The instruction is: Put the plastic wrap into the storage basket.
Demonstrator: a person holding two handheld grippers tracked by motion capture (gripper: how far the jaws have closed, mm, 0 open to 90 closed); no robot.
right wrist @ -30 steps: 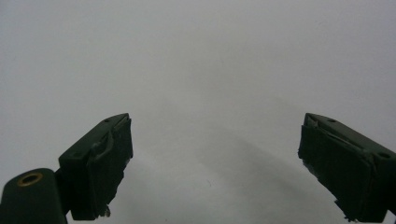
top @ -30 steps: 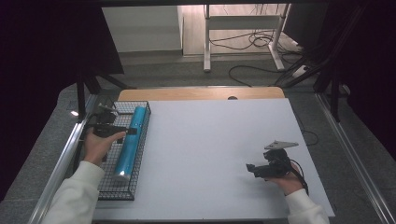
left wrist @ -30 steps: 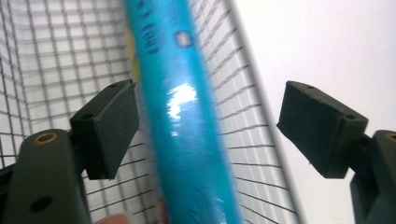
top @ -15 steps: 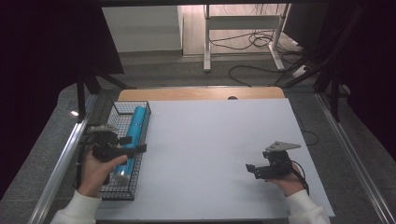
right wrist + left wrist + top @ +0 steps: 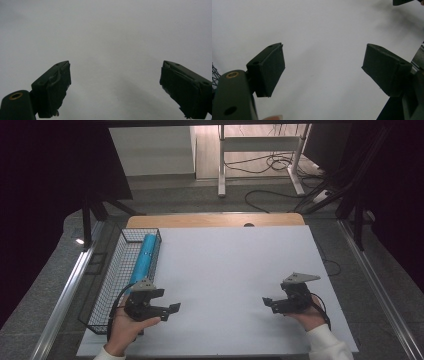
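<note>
Dim workroom around a white-topped desk

The desk (image 5: 240, 270) has a white sheet over it, with a strip of bare wood (image 5: 215, 220) at its far edge. Grey floor (image 5: 210, 200) lies beyond, crossed by black cables (image 5: 280, 165). A white metal frame (image 5: 260, 150) stands at the back in a brighter patch of light. Dark panels (image 5: 50, 170) close off both sides, and metal rails (image 5: 65, 290) run along the desk.

No text, label, brand, number or sign can be read anywhere here.
</note>
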